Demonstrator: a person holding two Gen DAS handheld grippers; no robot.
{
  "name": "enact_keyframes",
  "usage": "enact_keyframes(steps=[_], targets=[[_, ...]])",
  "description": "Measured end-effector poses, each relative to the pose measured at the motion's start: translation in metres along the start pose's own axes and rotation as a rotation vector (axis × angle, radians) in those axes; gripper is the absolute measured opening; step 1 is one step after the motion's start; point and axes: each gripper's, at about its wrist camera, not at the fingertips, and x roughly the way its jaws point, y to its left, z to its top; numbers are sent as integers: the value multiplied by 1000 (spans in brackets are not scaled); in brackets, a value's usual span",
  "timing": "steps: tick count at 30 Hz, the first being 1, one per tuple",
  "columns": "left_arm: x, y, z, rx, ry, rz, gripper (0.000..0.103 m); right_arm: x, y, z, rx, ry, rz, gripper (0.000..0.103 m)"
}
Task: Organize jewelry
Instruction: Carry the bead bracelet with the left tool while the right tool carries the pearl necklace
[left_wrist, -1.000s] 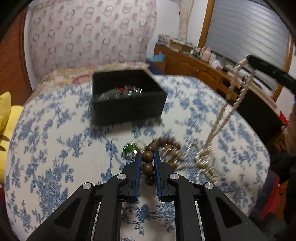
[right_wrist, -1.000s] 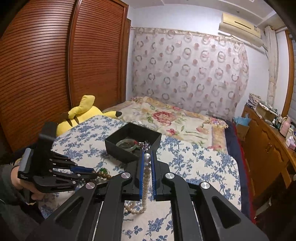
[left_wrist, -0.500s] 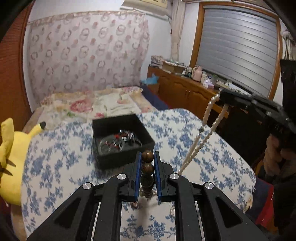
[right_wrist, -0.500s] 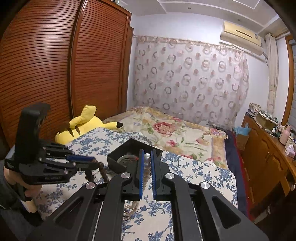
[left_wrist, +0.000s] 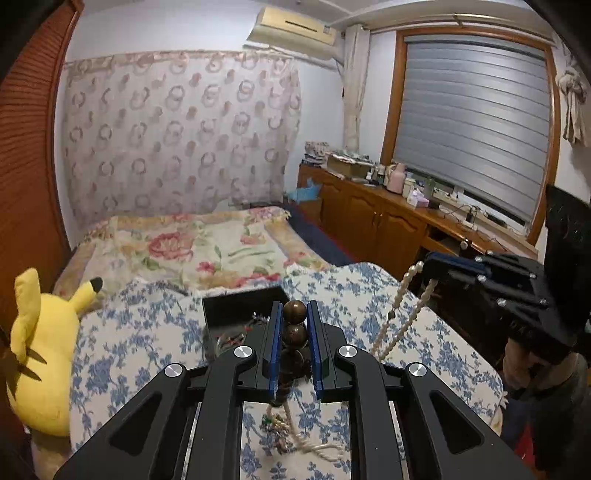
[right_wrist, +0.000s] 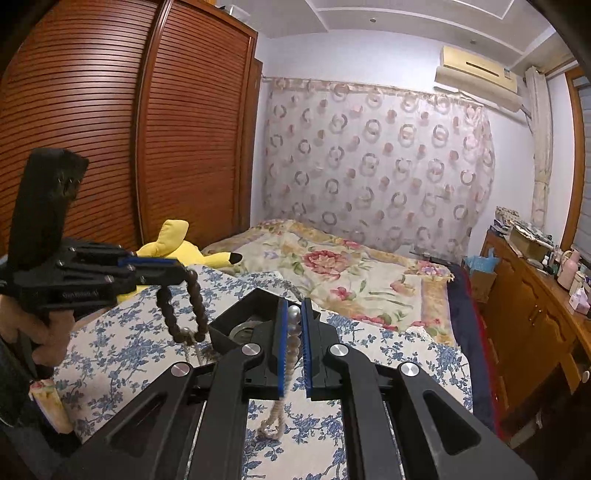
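Note:
My left gripper (left_wrist: 294, 314) is shut on a brown wooden bead bracelet (left_wrist: 294, 334) and holds it above the blue floral cloth; the bracelet hangs as a loop in the right wrist view (right_wrist: 181, 310). My right gripper (right_wrist: 294, 314) is shut on a pearl necklace (right_wrist: 293, 332), lifted, with its strands hanging down in the left wrist view (left_wrist: 400, 314). The two pieces look tangled together at their lower ends (left_wrist: 295, 439). A black jewelry box (left_wrist: 240, 306) with pieces inside sits on the cloth beyond both grippers.
A yellow plush toy (left_wrist: 40, 350) lies at the left edge of the table. A bed with a floral cover (left_wrist: 195, 247) is behind. A wooden cabinet (left_wrist: 388, 221) runs along the right wall. A wooden wardrobe (right_wrist: 110, 147) stands at left.
Both grippers have risen well above the cloth, lifting the bead bracelet and the pearl necklace with them. The box now sits lower and partly behind the fingers.

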Motion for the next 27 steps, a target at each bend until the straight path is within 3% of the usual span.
enact_keyframes(steps=[4, 10, 13, 27], targets=[[2, -1, 5, 13, 3, -3, 12, 0, -2, 1, 0, -2, -2, 8], [44, 4, -24, -1, 156, -41, 12, 2, -4, 1, 1, 5, -2, 8], [50, -1, -33, 7, 181, -51, 12, 5, -4, 0, 1, 12, -4, 8], [-10, -15, 25, 41, -8, -56, 12, 4, -6, -5, 7, 6, 0, 8]])
